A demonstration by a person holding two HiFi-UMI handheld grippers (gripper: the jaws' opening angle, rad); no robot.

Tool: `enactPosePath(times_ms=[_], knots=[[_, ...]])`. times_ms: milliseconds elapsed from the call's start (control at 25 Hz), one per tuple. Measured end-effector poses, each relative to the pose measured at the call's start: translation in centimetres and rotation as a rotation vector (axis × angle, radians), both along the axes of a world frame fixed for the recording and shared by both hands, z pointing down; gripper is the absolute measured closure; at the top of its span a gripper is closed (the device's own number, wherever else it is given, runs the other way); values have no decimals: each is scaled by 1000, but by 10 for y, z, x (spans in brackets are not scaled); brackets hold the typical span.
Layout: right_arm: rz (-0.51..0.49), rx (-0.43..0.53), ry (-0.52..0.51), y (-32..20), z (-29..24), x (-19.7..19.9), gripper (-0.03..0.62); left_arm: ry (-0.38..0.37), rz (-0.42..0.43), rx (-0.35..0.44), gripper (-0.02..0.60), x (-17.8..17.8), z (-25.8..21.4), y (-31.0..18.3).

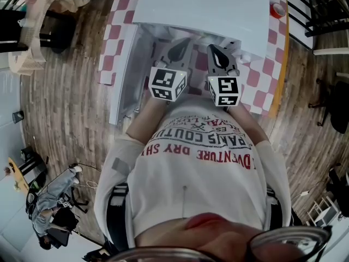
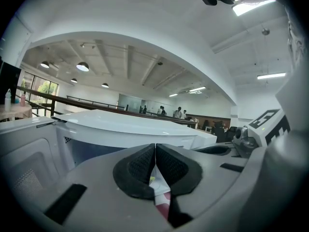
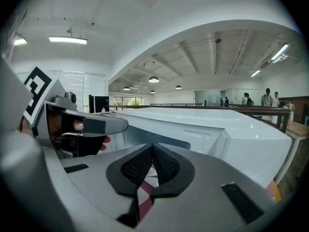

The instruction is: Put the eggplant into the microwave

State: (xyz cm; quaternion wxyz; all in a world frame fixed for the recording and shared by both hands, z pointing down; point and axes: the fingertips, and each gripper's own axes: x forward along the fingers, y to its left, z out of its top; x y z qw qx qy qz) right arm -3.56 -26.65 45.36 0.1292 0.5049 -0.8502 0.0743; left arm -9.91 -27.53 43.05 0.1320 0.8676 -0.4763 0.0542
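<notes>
A white microwave [image 1: 202,7] stands on a table with a red-and-white checked cloth [image 1: 262,83]. Its door [image 1: 124,75] hangs open to the left. No eggplant shows in any view. Both grippers are held side by side just in front of the microwave's opening. My left gripper [image 1: 180,48] is shut, its black pads [image 2: 140,166] meeting with nothing between them, and the open cavity [image 2: 91,151] lies ahead of it. My right gripper [image 1: 217,53] is shut and empty too, its pads [image 3: 166,166] touching, with the microwave body [image 3: 217,129] ahead.
A small red-rimmed cup [image 1: 278,10] sits at the table's far right corner. Wooden floor [image 1: 65,91] surrounds the table, with a railing beyond and dark chairs [image 1: 332,105] at the right. Bottles [image 2: 7,98] stand on a table far to the left.
</notes>
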Motion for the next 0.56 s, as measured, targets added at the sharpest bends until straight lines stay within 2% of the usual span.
enactPosePath(times_ms=[560], knots=[[-8, -5, 2, 3, 1, -3, 568, 9, -2, -30, 555, -2, 6, 2]])
